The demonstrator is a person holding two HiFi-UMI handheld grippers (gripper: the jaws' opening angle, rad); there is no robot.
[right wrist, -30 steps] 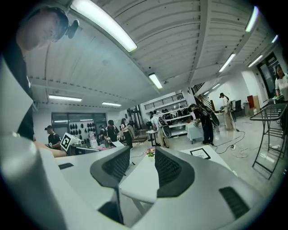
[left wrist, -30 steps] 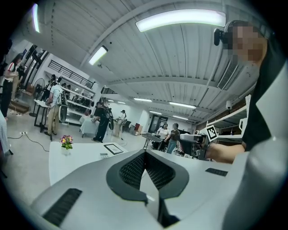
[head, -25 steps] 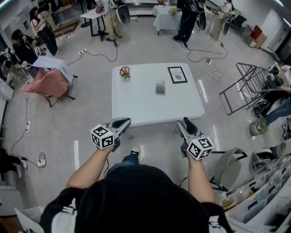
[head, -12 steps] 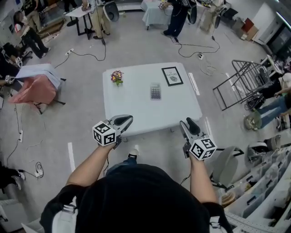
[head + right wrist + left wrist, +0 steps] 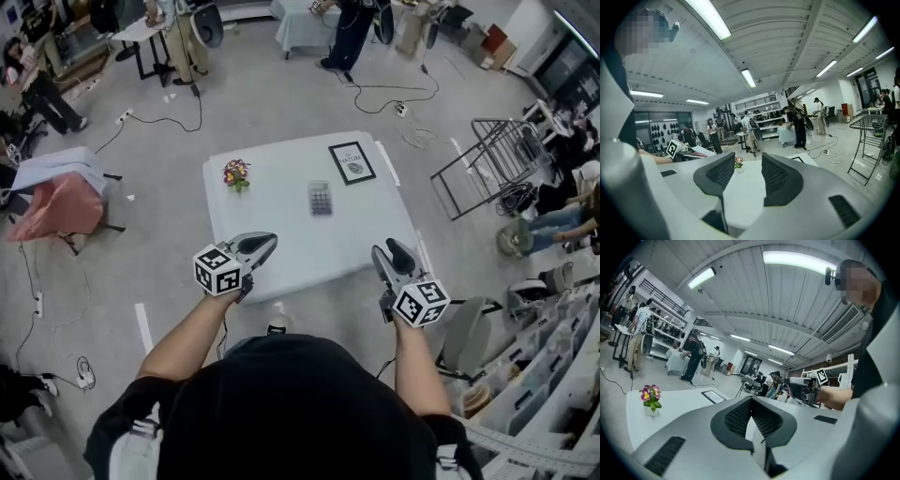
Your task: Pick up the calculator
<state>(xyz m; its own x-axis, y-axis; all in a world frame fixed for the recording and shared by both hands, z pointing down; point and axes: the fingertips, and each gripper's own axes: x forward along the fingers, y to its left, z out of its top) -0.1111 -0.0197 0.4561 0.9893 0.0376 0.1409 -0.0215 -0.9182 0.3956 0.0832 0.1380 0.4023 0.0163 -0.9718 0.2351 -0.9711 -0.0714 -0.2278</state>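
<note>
- my left gripper (image 5: 265,241): fingers together, nothing held.
- my right gripper (image 5: 386,251): fingers apart, empty.
- calculator (image 5: 321,198) flat on the white table (image 5: 281,239), well apart from both.

From the near edge of the white table (image 5: 281,230), where our left gripper (image 5: 270,242) and right gripper (image 5: 384,249) hang, we have bare table top all the way to the calculator (image 5: 321,198), with open room along both of its long sides. The flower pot (image 5: 235,173) stands well apart to its left, while the framed picture (image 5: 352,162) lies near its far right corner without touching it, so that is the tight side. A grey chair (image 5: 464,339) stands on the floor just right of our right gripper.
</note>
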